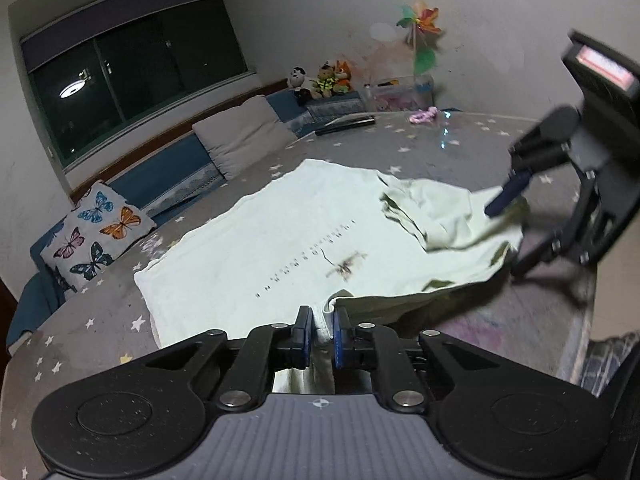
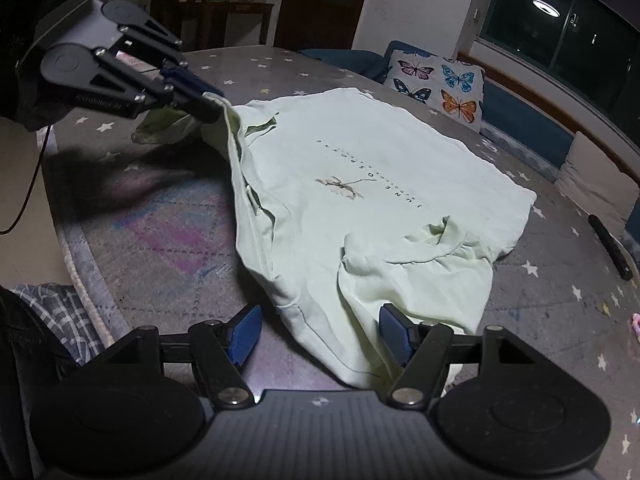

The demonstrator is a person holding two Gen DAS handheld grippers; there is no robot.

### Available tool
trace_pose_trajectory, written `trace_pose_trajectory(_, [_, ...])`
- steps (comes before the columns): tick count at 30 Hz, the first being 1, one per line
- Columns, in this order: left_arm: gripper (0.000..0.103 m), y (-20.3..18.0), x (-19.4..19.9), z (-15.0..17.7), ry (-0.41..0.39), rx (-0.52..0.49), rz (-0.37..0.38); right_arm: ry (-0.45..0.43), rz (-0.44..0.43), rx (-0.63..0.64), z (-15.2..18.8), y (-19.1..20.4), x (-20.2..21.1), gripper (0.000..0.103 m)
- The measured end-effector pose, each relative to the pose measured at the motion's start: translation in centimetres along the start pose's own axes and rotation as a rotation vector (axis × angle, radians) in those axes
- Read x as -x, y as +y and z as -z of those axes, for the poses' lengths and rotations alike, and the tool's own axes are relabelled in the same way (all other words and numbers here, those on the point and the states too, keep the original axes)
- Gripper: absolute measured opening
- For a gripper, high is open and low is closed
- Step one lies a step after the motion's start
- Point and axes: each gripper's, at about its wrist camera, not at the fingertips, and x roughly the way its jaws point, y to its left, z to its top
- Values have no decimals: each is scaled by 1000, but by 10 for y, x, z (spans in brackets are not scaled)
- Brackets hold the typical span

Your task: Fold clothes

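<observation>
A pale green T-shirt [image 1: 280, 232] with small dark lettering and a dragonfly print lies spread on a grey star-patterned mat; it also shows in the right wrist view [image 2: 360, 168]. My left gripper [image 1: 321, 330] is shut on the shirt's near edge, which it holds slightly lifted. It shows in the right wrist view [image 2: 208, 104] at the upper left, pinching the cloth. My right gripper [image 2: 320, 330] is open, its blue pads on either side of the shirt's crumpled sleeve end. It appears in the left wrist view [image 1: 506, 200] at the right.
The star-patterned mat [image 2: 160, 240] covers the floor. A butterfly cushion [image 1: 96, 236] and grey cushions [image 1: 244, 136] line the window wall. Plush toys [image 1: 324, 78], a clear box [image 1: 400, 94] and a pinwheel stand at the back. A dark bar [image 2: 610, 246] lies on the mat.
</observation>
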Motion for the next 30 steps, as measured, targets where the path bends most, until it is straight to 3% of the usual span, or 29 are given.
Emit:
trace_pose_trajectory(2, [12, 4, -2, -4, 3, 18, 2, -7, 16, -4, 1, -1, -3, 66])
trace_pose_trajectory(4, [12, 7, -1, -6, 4, 27, 3, -11, 30, -21, 3, -4, -5, 59])
trace_pose_trajectory(11, [12, 5, 4, 1, 18, 48, 17, -3, 53, -87, 9, -21, -7, 16])
trace_pose_trajectory(14, [13, -2, 9, 9, 21, 33, 24, -2, 62, -96, 9, -23, -5, 5])
trace_pose_trajectory(19, [19, -15, 16, 23, 29, 16, 17, -48, 81, -90, -4, -25, 6, 3])
trace_pose_trajectory(20, [22, -17, 17, 27, 32, 16, 10, -61, 86, -91, -8, -27, 9, 3])
trace_pose_trajectory(23, [45, -22, 22, 37, 36, 9, -39, -95, 100, -92, -21, -32, 18, 3])
trace_pose_trajectory(30, [59, -31, 21, 51, 39, -38, -88, -147, 130, -68, -55, -38, 29, 3])
